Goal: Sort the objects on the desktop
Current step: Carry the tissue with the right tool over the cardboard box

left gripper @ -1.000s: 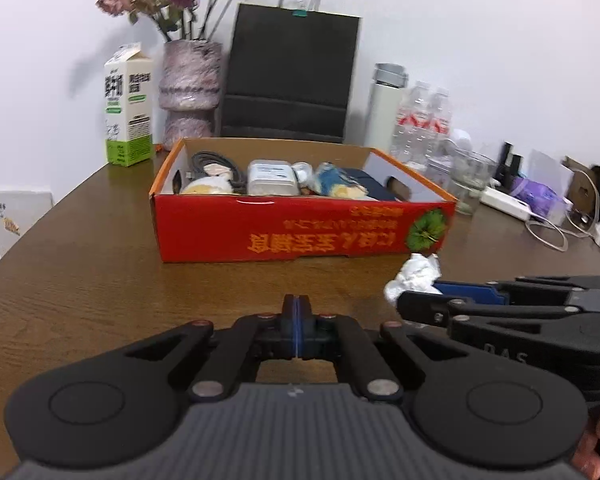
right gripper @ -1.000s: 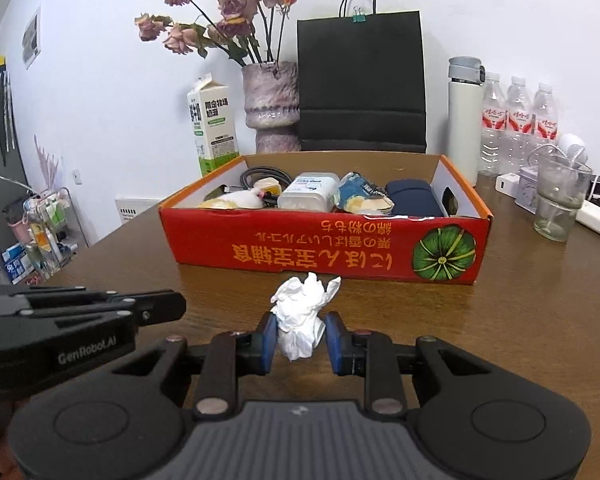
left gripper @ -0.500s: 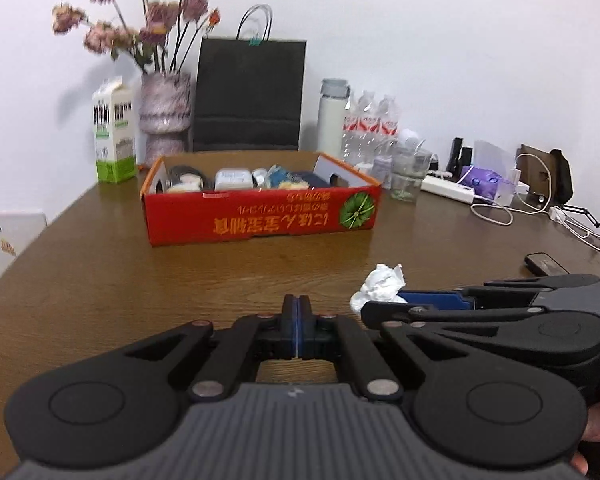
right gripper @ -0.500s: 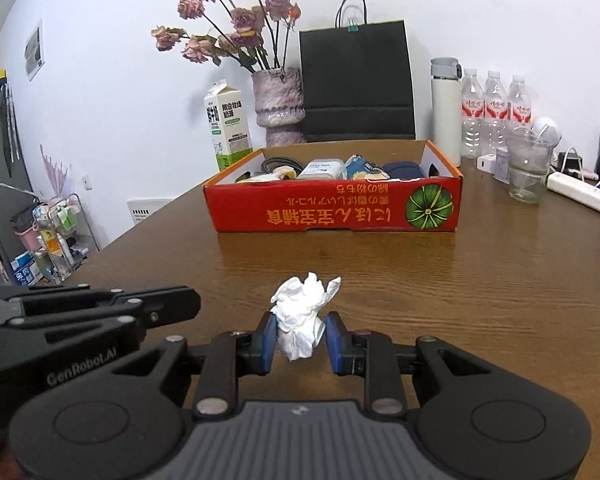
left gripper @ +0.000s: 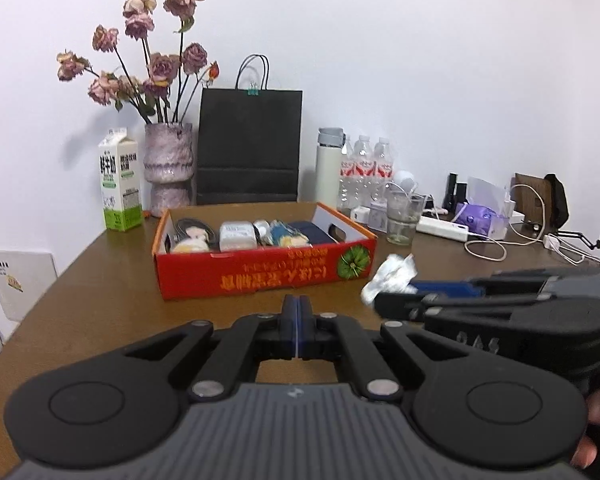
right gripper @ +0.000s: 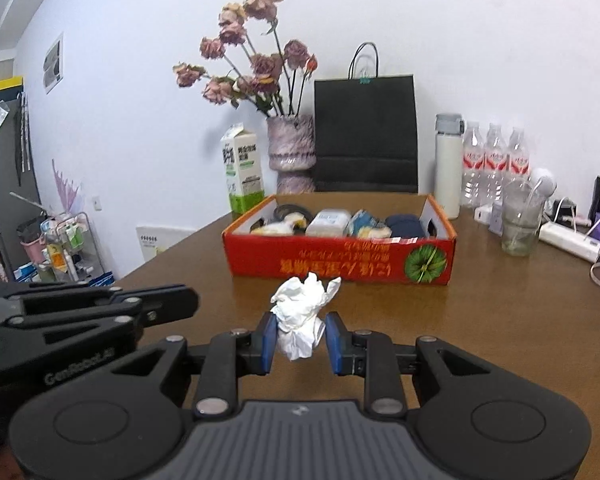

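Tissue [right gripper: 300, 320], white and crumpled, sits between the blue pads [right gripper: 269, 342] of my right tool [right gripper: 300, 344], which is clamped on it and holds it above the brown bench [right gripper: 500, 320]. From the left wrist view I see the same tissue [left gripper: 392, 276] sticking out of the right tool [left gripper: 428, 296], to the right of my left tool [left gripper: 297, 332]. The left tool has its two pads pressed together and carries nothing. Ahead of both tools the red box [right gripper: 340, 264] stands on the bench, with several small things already inside; I cannot name them clearly. Behind the box I see a milk carton [right gripper: 242, 172], a vase of dried flowers [right gripper: 290, 148] and a black paper bag [right gripper: 366, 132].
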The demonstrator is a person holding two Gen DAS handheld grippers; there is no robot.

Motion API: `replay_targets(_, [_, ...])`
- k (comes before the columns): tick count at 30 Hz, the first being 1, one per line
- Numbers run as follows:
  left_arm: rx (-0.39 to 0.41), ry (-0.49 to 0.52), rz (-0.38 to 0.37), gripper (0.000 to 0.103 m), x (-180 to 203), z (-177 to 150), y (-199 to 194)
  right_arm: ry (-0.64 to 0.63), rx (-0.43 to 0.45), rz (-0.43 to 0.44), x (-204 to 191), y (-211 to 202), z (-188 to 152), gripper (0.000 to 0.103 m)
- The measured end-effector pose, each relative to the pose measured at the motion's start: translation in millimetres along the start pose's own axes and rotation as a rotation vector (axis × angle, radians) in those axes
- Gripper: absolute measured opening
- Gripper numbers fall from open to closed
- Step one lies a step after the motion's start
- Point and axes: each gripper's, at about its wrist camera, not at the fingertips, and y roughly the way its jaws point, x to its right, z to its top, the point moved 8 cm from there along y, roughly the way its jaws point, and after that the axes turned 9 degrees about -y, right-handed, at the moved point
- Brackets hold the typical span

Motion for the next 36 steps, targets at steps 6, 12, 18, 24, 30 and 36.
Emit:
replay_targets(6, [0.015,-0.007,0.009,0.002,-8.8,22.0,11.7,-0.020,0.042,-0.031,14.1,5.3,31.9,0.025])
replay_targets(12, [0.067,-0.004,0.017,0.002,-14.5,49.5,23.6,-0.052,0.070,-0.055,23.9,18.2,57.3,0.025])
replay_targets(18, [0.059,0.001,0.003,0.002,-18.0,63.3,51.1,-0.073,0.075,-0.051,30.8,38.1,73.8,0.025])
replay_targets(24, [0.014,0.048,-0.001,0.002,-26.5,79.7,97.7,-0.097,0.038,-0.043,47.4,73.6,93.0,0.025])
replay_targets(30, [-0.034,0.028,0.020,0.002,-47.6,98.5,158.3,-0.073,-0.014,-0.053,77.4,127.3,109.2,0.025])
replay_targets(36, [-0.075,0.018,0.020,0.002,-63.5,114.4,205.7,-0.021,-0.079,-0.040,108.4,185.0,119.0,0.025])
